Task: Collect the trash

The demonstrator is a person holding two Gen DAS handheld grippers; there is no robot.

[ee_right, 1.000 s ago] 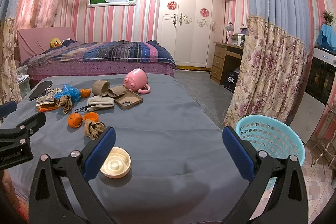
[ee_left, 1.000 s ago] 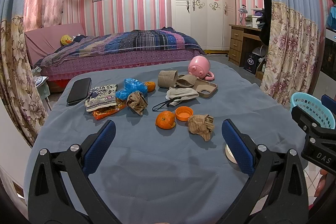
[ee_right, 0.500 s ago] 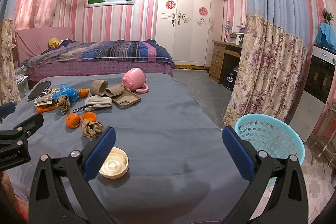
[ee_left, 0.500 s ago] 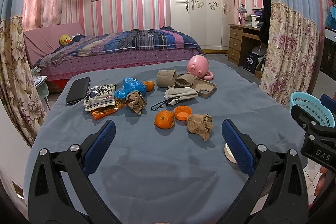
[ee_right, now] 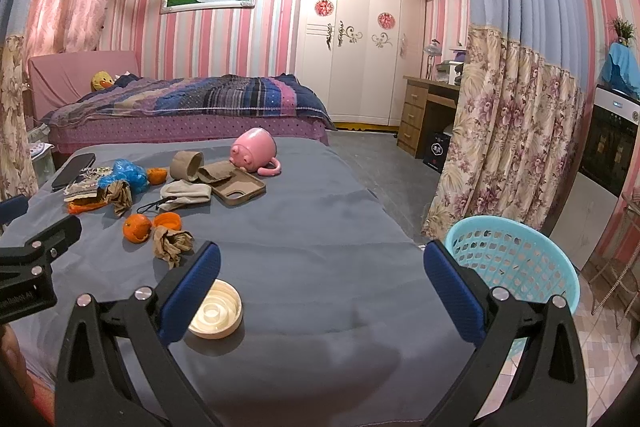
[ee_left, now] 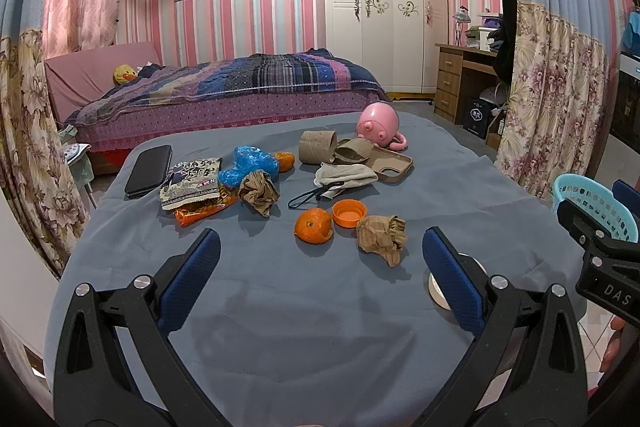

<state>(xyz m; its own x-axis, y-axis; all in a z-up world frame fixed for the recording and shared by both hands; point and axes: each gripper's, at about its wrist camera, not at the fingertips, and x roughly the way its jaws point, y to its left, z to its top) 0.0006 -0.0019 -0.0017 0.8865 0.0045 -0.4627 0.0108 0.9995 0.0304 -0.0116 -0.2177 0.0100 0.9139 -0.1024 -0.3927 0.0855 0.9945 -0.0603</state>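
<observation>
Trash (ee_left: 381,239) clusters mid-table (ee_left: 280,327); both tongs (ee_left: 320,279) (ee_right: 320,283) gape over bare cloth.

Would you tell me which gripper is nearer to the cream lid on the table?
Right. The right gripper hovers beside the cream lid, its left finger overlapping it; the left gripper sits farther left.

table cloth (ee_left: 304,327): grey-blue | mug (ee_left: 378,123): pink | basket (ee_right: 516,263): light turquoise | tangerine (ee_left: 314,225): orange | cap (ee_left: 349,213): orange | crumpled paper (ee_left: 382,239): brown | plastic bag (ee_left: 250,167): blue | phone (ee_left: 148,175): black | lid (ee_right: 216,313): cream | gripper pads (ee_right: 190,291): blue | wallpaper (ee_right: 264,39): pink-and-white stripes | curtain (ee_right: 508,131): floral
</observation>
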